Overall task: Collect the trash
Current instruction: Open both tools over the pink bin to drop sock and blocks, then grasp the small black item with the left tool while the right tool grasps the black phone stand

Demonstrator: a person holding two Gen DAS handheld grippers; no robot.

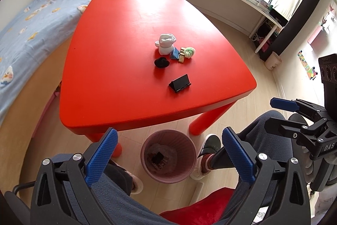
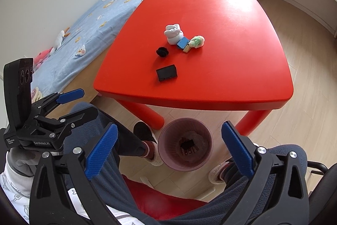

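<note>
Both grippers hang over the pink bin [image 1: 168, 154] on the floor, just in front of the red table [image 1: 134, 35], and both are empty. The left gripper [image 1: 168, 156] has its blue fingers spread wide with nothing between them, same for the right gripper [image 2: 168, 154]. The bin already holds a dark little box and some wrapper stuff at the bottom.

What's left to collect is on the table: a black box [image 1: 179, 83] nearest the front edge, a black crumpled wad [image 1: 161, 62] behind it, then a clump of a white lump [image 1: 166, 44], a blue packet [image 1: 174, 53] and a green fuzzy thing [image 1: 189, 52] pretty much touching each other.

My take for the next grab: go for the black box first since it's closest and sits alone, come down with the fingers straddling its short side. The clump at the back is trickier, I'd pick from the outside so you don't knock the rest around
</note>
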